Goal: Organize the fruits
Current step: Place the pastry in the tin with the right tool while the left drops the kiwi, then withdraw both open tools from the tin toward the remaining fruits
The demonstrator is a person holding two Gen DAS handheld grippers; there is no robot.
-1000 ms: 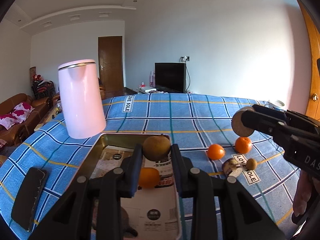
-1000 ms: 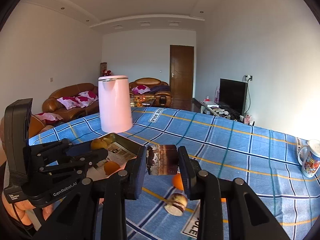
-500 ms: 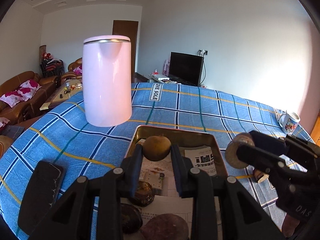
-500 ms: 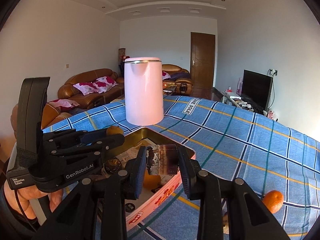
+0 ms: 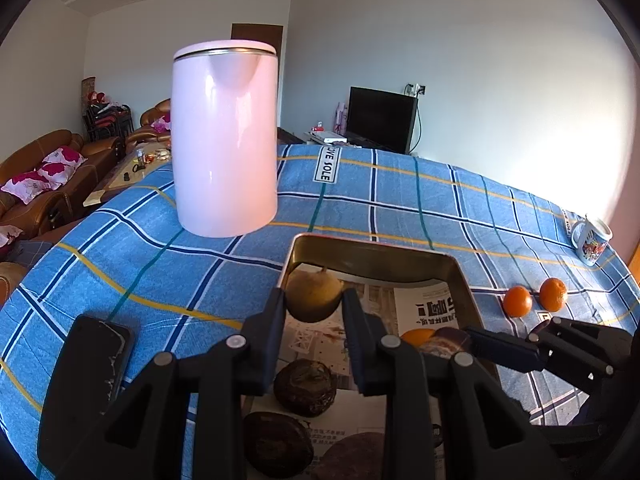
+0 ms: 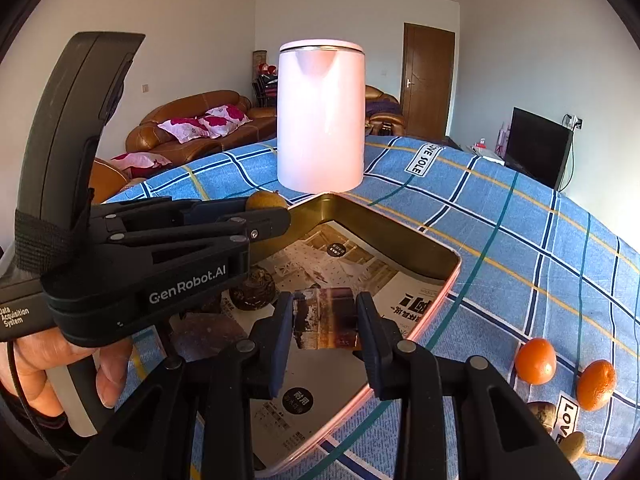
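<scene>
While my left gripper (image 5: 314, 306) is clamping a brownish-yellow pear (image 5: 315, 295) between its fingers, I am holding it just above the far end of the tin (image 5: 372, 255), near the far-left corner, and from the right wrist the same gripper (image 6: 267, 216) is reaching in from the left with the pear (image 6: 266, 201) showing over its tips. My right gripper (image 6: 324, 326) is gripping a dark brown chunk (image 6: 325, 322), cut and glossy on the face I see; what fruit it is I cannot tell. I am hanging it over the near-right part of the tin (image 6: 436, 248), inside the rim. In the left view that gripper (image 5: 464, 340) is coming in from the right with the chunk (image 5: 446, 341) at its tips, an orange (image 5: 418, 336) lying in the tin just behind it. The tin is lined with newspaper (image 5: 430, 308) and is carrying three dark round fruits, one (image 5: 305, 387) in the middle and two closer to me at the bottom edge. Two tangerines (image 6: 535, 361) are sitting on the blue checked cloth (image 5: 192, 280) right of the tin, close together but apart, with two small brownish fruits (image 6: 542, 414) nearer me. A pink kettle (image 5: 225, 138) is standing beyond the tin, a phone (image 5: 86, 380) is lying at my left, and a mug (image 5: 592, 240) is sitting at the far right
</scene>
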